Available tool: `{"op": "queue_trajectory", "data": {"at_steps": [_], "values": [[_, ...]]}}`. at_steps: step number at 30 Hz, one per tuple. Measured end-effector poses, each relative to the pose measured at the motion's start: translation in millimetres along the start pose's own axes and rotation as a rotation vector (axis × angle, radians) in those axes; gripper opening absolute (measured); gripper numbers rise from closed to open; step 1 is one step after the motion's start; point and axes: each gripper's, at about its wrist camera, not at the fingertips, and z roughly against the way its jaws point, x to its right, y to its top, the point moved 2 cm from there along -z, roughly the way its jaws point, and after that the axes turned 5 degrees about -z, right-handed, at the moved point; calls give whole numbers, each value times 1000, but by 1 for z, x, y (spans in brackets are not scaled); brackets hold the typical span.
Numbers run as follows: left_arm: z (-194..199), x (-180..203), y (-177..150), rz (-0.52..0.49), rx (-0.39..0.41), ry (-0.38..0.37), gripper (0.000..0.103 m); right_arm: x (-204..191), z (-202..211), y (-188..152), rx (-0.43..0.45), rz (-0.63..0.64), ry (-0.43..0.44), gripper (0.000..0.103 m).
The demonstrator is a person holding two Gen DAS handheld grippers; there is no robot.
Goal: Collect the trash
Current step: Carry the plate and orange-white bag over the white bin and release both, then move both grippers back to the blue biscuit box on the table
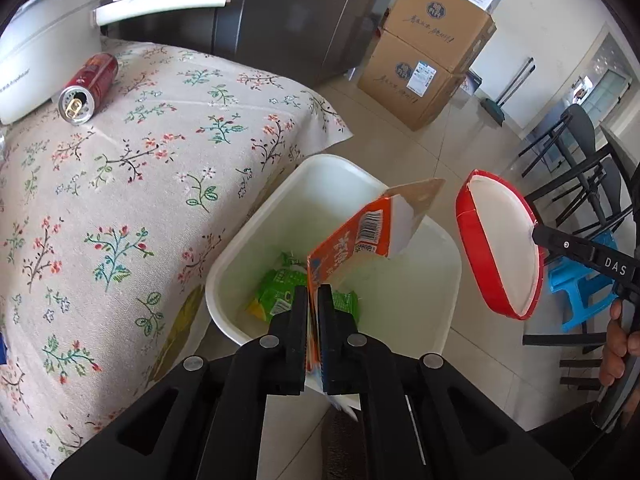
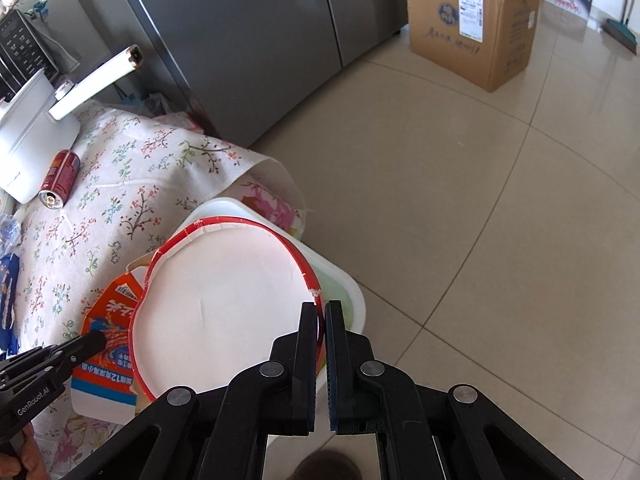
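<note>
My left gripper is shut on a flattened orange carton and holds it over the white trash bin beside the table. Green wrappers lie in the bin. My right gripper is shut on the rim of a red paper bowl, held above the bin; the bowl also shows in the left wrist view. The carton shows in the right wrist view with the left gripper on it. A red can lies on its side on the table.
A floral tablecloth covers the table. A white pot with a long handle stands at its far left. A grey fridge, stacked cardboard boxes, black chairs and a blue stool stand around on the tiled floor.
</note>
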Motion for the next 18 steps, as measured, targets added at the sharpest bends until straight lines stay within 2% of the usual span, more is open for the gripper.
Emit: {"op": "queue_trajectory", "data": {"at_steps": [1,2,3,4,5,14,18], "values": [[2,0,1,-19,0,17,14,0,0,0,-1,0,-2,3],[5,1,0,-37,4,38,28,0,0,0,-1,2,-4,3],[9,0,0,-51,14,57,36,0,0,0,-2,4,-6,3],[13,-1,-1,-63,26,74,53,-1,-1,0,-4,6,-7,3],[18,-2,-1,-73,40,90,61,-2,-2,1,-7,7,-9,3],[55,-30,-12,-68,62,168,75,-25,-22,3,-45,43,-22,4],[77,-44,-17,-59,86,211,80,-38,-43,5,-75,53,49,8]]}}
